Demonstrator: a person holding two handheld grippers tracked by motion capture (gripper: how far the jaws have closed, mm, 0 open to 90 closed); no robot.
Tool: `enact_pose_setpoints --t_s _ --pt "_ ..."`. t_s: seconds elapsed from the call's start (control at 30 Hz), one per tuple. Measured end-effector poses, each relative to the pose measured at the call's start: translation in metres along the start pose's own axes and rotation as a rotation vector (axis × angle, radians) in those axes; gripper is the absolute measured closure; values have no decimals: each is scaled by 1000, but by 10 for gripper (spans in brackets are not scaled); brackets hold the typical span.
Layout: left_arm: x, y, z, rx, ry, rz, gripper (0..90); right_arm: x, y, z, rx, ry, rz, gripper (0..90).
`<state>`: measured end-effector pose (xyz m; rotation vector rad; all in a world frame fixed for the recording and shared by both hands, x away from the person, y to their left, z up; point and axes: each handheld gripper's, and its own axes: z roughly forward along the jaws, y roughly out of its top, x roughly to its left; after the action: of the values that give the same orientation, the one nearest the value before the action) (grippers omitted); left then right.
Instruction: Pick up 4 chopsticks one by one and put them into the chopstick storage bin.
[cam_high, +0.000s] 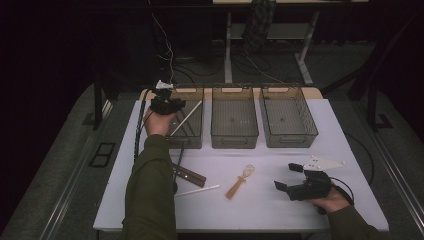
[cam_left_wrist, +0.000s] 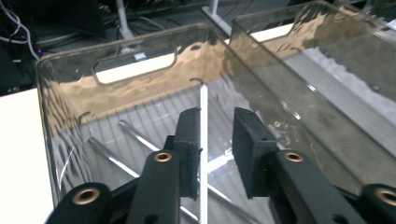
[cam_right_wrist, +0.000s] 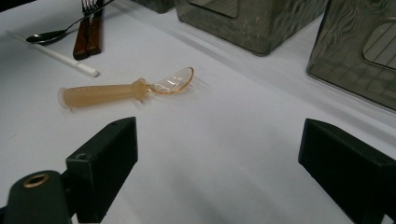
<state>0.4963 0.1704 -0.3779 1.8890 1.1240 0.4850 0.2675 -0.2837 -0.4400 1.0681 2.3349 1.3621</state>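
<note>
My left gripper (cam_high: 167, 105) hangs over the left clear bin (cam_high: 192, 142). In the left gripper view its jaws (cam_left_wrist: 215, 140) stand a little apart with a thin white stick (cam_left_wrist: 203, 121) between them. The stick touches the left jaw and leaves a gap to the right one. In the high view the white stick (cam_high: 187, 117) slants across that bin. Near the table's front right, my right gripper (cam_high: 290, 177) is open wide and empty. An orange translucent spoon (cam_right_wrist: 126, 88) lies on the white table ahead of it to the left.
Two clear sticks (cam_left_wrist: 135, 135) lie in the left bin (cam_left_wrist: 60, 116). The middle bin (cam_high: 234, 140) and right bin (cam_high: 287, 142) stand beside it. A second white stick (cam_high: 197, 190), brown-handled cutlery (cam_high: 189, 174) and a metal spoon (cam_right_wrist: 46, 36) lie at the front left.
</note>
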Motion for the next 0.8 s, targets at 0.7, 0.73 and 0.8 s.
enact_pose_setpoints --t_s 0.7,0.73,0.8 --pt "-31 -4 -77 -26 -228 128 471 1 0 3 18 -16 -8 112" --pt "-32 -5 -80 -25 -235 130 462 0 0 3 20 -16 -7 112" --pt "-35 -8 -85 -22 -252 136 456 0 0 4 24 -18 -4 112"
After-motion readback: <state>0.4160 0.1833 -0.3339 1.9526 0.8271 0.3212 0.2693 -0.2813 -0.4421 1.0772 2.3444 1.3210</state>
